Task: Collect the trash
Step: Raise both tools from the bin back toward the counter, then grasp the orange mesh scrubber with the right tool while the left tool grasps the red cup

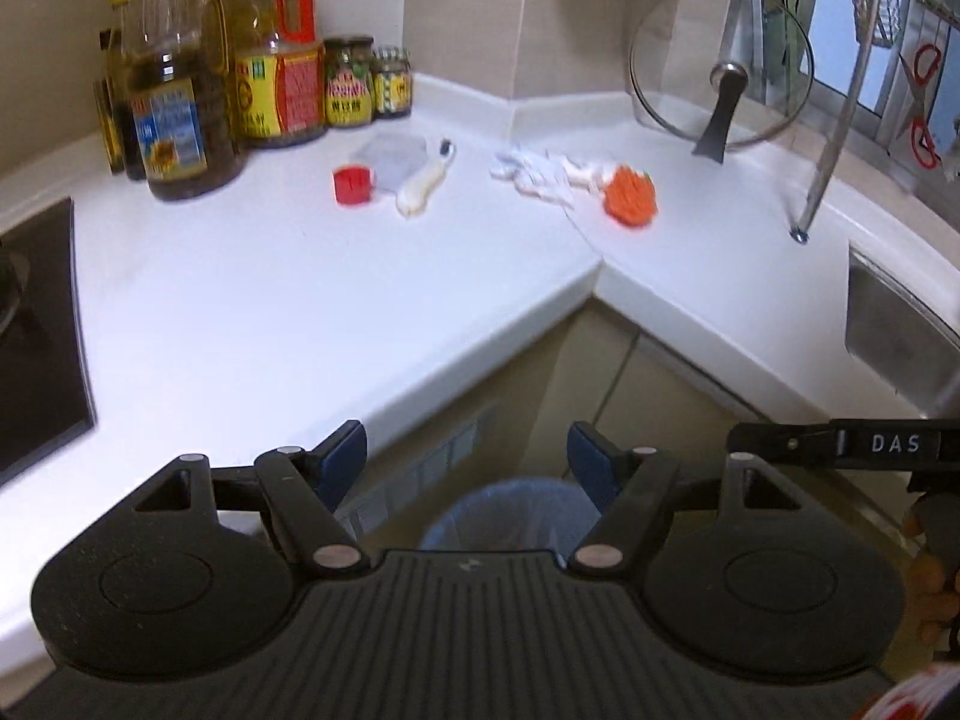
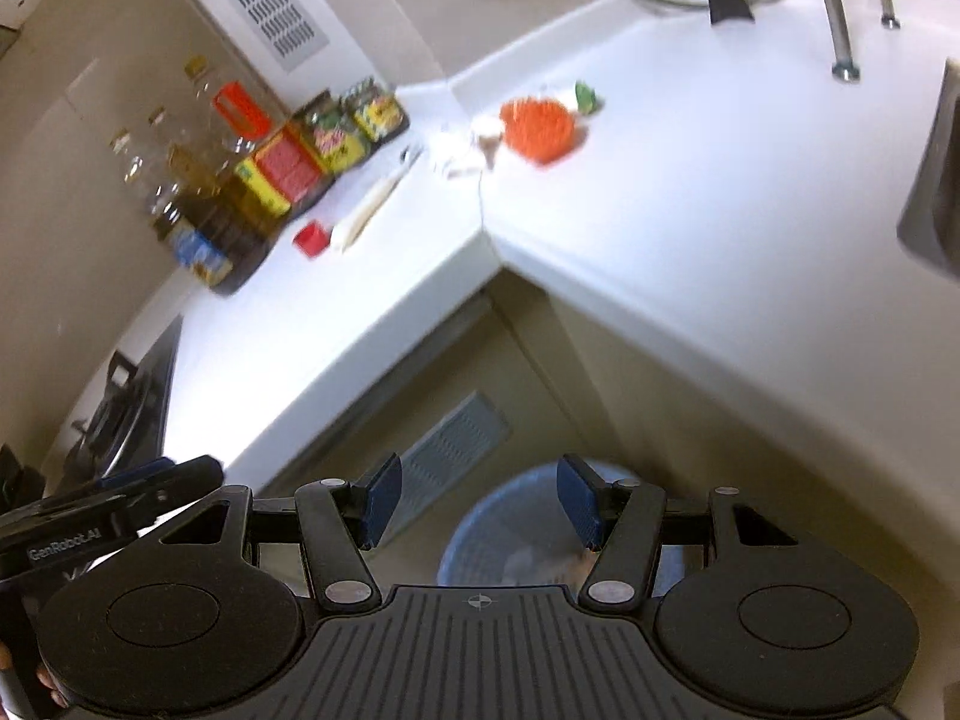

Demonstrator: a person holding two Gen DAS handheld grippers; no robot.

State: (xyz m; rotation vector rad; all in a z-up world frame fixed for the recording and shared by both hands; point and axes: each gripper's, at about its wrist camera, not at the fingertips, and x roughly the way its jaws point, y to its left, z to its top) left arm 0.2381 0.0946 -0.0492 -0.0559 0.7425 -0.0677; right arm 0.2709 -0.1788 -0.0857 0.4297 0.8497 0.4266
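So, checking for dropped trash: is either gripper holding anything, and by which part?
Nothing is held: left gripper and right gripper are both open and empty.

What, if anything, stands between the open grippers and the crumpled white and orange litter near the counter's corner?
Nothing visible does. Bare white counter lies between the left gripper and the white wrapper and orange scrap. The right gripper has the same clear run. The bottles stand off to the side.

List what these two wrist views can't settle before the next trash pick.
- Blue-lined trash bin: contents, left wrist view, hidden behind the open left gripper; in the right wrist view, blurred behind the open right gripper.
- Crumpled white scraps: kind and count, blurred.
- Steel sink: cut off by right edge.
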